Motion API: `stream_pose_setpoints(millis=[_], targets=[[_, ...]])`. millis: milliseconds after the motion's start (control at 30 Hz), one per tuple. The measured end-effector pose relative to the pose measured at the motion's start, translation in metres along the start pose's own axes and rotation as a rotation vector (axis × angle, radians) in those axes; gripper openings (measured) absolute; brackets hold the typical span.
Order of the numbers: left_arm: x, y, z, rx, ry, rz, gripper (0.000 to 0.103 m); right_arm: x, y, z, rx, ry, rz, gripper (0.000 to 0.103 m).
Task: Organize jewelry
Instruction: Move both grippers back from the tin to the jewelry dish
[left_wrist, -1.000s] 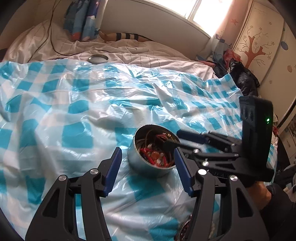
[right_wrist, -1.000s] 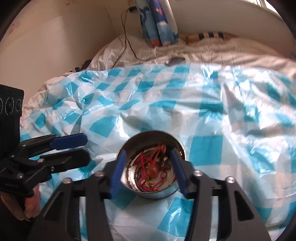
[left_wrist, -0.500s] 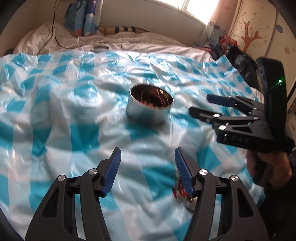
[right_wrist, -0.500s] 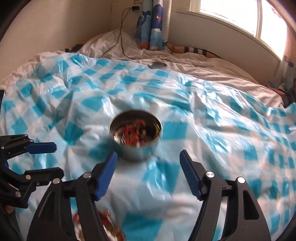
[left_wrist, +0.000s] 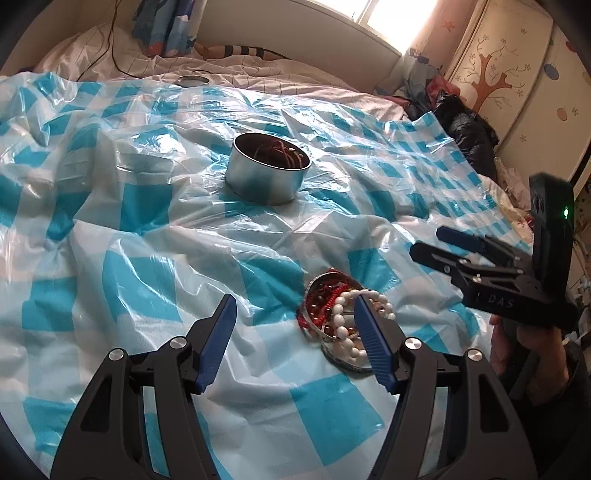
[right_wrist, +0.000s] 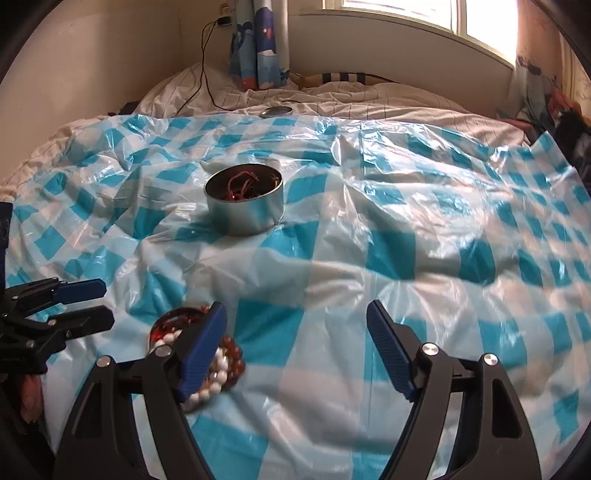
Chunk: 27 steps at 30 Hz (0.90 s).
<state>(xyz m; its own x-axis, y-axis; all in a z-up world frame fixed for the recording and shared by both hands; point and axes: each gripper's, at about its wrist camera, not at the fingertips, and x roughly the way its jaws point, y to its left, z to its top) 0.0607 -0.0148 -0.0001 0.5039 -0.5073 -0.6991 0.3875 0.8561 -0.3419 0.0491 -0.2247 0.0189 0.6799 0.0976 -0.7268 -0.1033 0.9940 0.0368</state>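
Left wrist view: the left gripper has pulled back from the round silver tin to the tilted tin of white and red bead bracelets; jaws have just widened, empty.

Right wrist view: the right gripper has likewise withdrawn; jaws have just spread wide, empty. The next pickup is likely.

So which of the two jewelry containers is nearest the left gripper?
The low dish heaped with white and red beads, right beside the left gripper. The taller round tin stands farther up the checked sheet.
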Motion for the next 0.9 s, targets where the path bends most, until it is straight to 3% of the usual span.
stream_pose_setpoints(millis=[100, 333, 567, 700, 900], targets=[[-0.003, 0.003, -0.002, -0.017, -0.011, -0.012, 0.063, -0.007, -0.002, -0.007, 0.015, -0.014, 0.015, 0.082], [-0.009, -0.003, -0.006, 0.007, -0.031, -0.027, 0.063, -0.016, -0.003, -0.026, 0.02, -0.009, 0.013, 0.082], [0.001, -0.033, -0.011, 0.174, 0.003, -0.022, 0.063, -0.008, 0.008, -0.035, -0.02, 0.037, 0.054, 0.082], [0.004, -0.037, -0.014, 0.197, 0.02, -0.025, 0.063, 0.003, 0.013, -0.037, -0.021, 0.068, 0.092, 0.071], [0.007, -0.029, -0.004, 0.128, 0.007, -0.06, 0.063, 0.011, 0.017, -0.038, -0.012, 0.087, 0.123, 0.054]])
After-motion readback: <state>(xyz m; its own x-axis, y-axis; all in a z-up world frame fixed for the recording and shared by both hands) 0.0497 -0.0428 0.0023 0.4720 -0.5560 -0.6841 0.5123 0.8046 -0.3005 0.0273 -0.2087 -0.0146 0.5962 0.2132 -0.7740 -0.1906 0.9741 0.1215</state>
